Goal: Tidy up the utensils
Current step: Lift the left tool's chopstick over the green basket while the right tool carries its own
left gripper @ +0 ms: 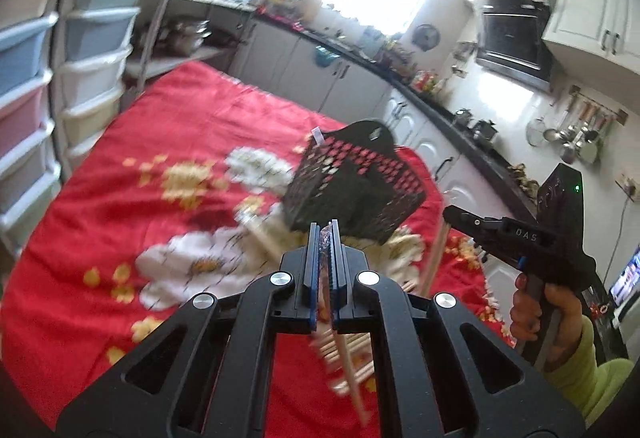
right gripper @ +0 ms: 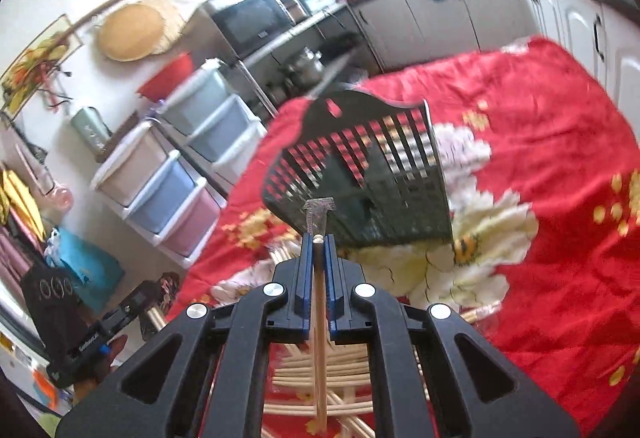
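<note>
A black perforated utensil holder (left gripper: 352, 182) (right gripper: 360, 174) stands tilted on the red flowered cloth (left gripper: 160, 142), just ahead of both grippers. My left gripper (left gripper: 325, 234) is shut on a wooden chopstick (left gripper: 352, 386), whose patterned end shows between the pads. My right gripper (right gripper: 319, 238) is shut on another wooden chopstick (right gripper: 320, 338); its silvery patterned tip pokes out above the fingers. Under both grippers a loose pile of chopsticks (right gripper: 320, 378) lies on the cloth. In the left wrist view the right gripper (left gripper: 450, 212) hangs to the right of the holder with its chopstick (left gripper: 434, 258) dangling.
Stacked plastic drawers (left gripper: 92, 50) (right gripper: 180, 166) stand beside the cloth-covered surface. A dark kitchen counter (left gripper: 440, 110) with white cabinets runs behind it. A hand in a yellow-green sleeve (left gripper: 592, 370) holds the right gripper.
</note>
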Motion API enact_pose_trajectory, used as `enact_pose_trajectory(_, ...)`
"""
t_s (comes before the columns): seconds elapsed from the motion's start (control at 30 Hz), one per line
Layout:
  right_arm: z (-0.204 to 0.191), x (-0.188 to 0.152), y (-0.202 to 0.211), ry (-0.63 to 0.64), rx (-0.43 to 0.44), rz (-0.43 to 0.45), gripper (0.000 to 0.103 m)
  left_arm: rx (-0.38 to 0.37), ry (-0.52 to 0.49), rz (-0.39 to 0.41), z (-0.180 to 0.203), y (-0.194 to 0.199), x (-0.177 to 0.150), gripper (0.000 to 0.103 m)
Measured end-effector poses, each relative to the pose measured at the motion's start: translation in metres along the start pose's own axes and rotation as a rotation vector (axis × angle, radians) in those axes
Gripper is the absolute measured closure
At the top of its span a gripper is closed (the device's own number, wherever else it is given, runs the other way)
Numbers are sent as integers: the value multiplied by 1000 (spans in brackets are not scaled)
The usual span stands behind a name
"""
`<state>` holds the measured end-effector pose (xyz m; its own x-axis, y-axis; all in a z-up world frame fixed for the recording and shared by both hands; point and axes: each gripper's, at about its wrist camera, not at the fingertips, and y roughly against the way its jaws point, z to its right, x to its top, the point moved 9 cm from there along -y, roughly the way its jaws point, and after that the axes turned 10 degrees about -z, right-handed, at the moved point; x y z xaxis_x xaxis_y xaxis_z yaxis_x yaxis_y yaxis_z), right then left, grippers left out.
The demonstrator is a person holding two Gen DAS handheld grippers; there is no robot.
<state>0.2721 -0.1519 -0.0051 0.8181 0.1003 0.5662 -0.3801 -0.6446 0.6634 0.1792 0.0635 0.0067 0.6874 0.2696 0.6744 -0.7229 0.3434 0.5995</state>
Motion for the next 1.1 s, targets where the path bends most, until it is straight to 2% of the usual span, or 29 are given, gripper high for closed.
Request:
enact_pose_trajectory(0.27, -15, 20, 36, 67, -5, 101, 97, -74, -81, 25, 44, -3, 26, 102)
enact_pose_trajectory(0.57, -20, 42, 65, 112, -32, 222, 97, -118, -168, 96, 90, 5, 62, 102)
enact_pose_trajectory(1.1, -20, 72, 90, 133, -64, 341, 97, -157, -202, 188, 133, -4, 133, 102)
